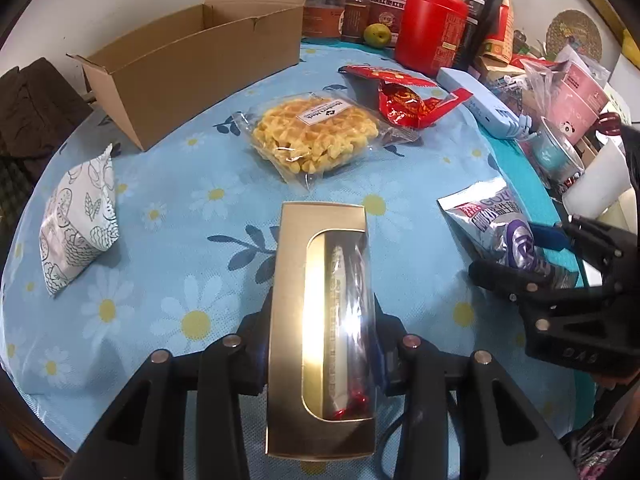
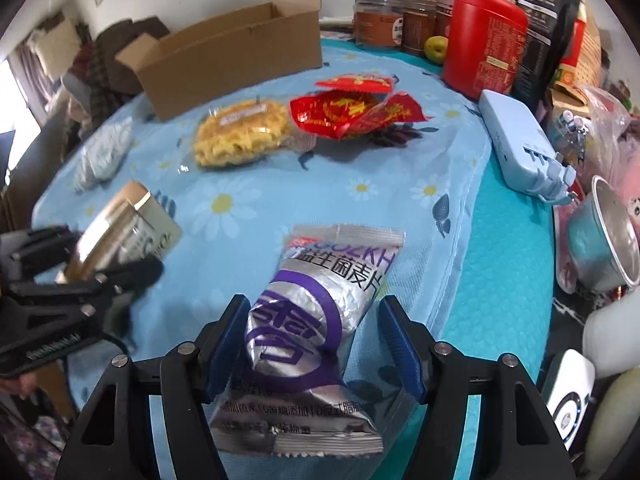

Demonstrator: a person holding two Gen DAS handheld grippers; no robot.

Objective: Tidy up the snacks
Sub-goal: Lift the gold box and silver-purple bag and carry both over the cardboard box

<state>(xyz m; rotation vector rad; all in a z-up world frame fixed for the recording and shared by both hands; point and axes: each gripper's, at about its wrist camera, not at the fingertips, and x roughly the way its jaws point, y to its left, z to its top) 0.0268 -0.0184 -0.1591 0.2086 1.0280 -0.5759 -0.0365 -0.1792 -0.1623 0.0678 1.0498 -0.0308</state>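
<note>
My left gripper [image 1: 320,344] is shut on a gold box with a clear window [image 1: 320,280] and holds it just above the daisy-print tablecloth [image 1: 180,280]. In the right wrist view that gold box [image 2: 120,232] and left gripper [image 2: 100,252] show at the left edge. A silver and purple snack packet [image 2: 312,320] lies near the table's right edge between the blue pads of my right gripper [image 2: 312,344]. The jaws are open, with a gap at the right pad. The left wrist view shows the same packet [image 1: 492,216] and right gripper [image 1: 524,248].
An open cardboard box [image 1: 192,68] stands at the back left. A bagged waffle [image 1: 316,136], red wrappers [image 1: 404,100] and a white patterned pouch [image 1: 80,220] lie on the cloth. A red tin [image 1: 432,36], jars, a green fruit [image 1: 377,34] and a pale blue device [image 1: 476,100] crowd the back right.
</note>
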